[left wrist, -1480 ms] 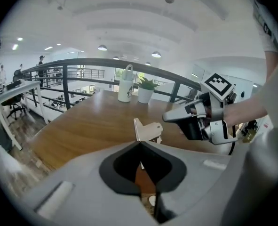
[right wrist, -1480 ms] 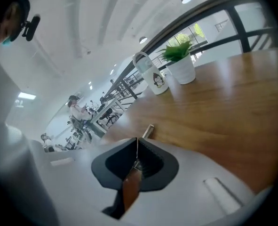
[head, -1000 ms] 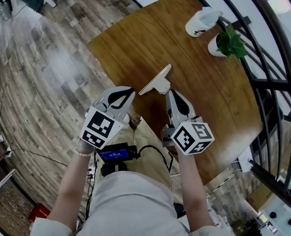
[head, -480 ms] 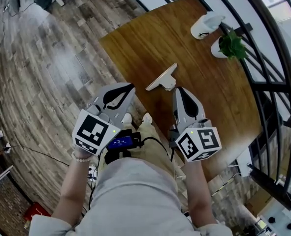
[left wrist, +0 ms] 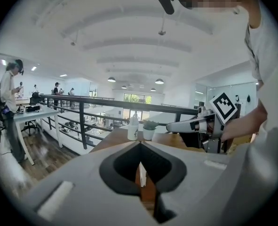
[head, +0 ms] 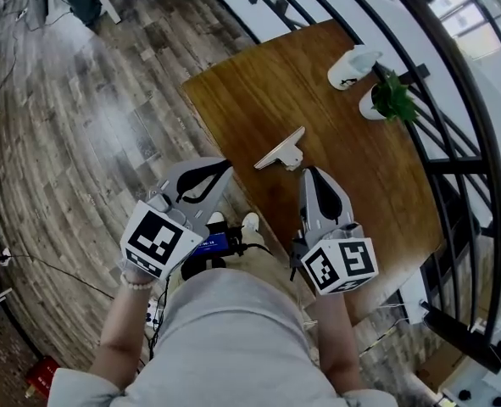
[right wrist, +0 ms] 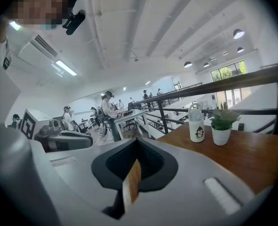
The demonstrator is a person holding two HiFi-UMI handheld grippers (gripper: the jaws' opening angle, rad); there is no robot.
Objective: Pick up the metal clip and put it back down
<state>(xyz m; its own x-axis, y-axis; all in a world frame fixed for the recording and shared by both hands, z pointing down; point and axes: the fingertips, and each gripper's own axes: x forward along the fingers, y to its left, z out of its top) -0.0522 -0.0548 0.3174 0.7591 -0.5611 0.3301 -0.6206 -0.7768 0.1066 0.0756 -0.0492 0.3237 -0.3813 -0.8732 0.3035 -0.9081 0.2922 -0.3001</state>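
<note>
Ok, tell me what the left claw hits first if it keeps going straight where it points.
Most likely the wooden table top: the left claw tilts slightly down across it, aimed roughly at the white bottle by the potted plant. Depth is unclear; the bottle could come first.

Head view: from above the person, looking steeply down, fairly far off. The wooden table (head: pixel 258 83) is at upper right and the plank floor (head: pixel 80 142) at left. The left gripper (head: pixel 225 166) and right gripper (head: pixel 308 173) are at lower centre.

Left gripper view: low behind its own jaws, roughly level, facing across the table to the black railing (left wrist: pixel 106 99). The white bottle (left wrist: pixel 133 127) and potted plant (left wrist: pixel 149 130) are mid-frame, the right gripper at the right.

Right gripper view: same mounting, probably angled more leftward. Bottle and plant are larger, right of centre, with the left gripper at the left edge.

All three views share the table, bottle, plant and railing.
</note>
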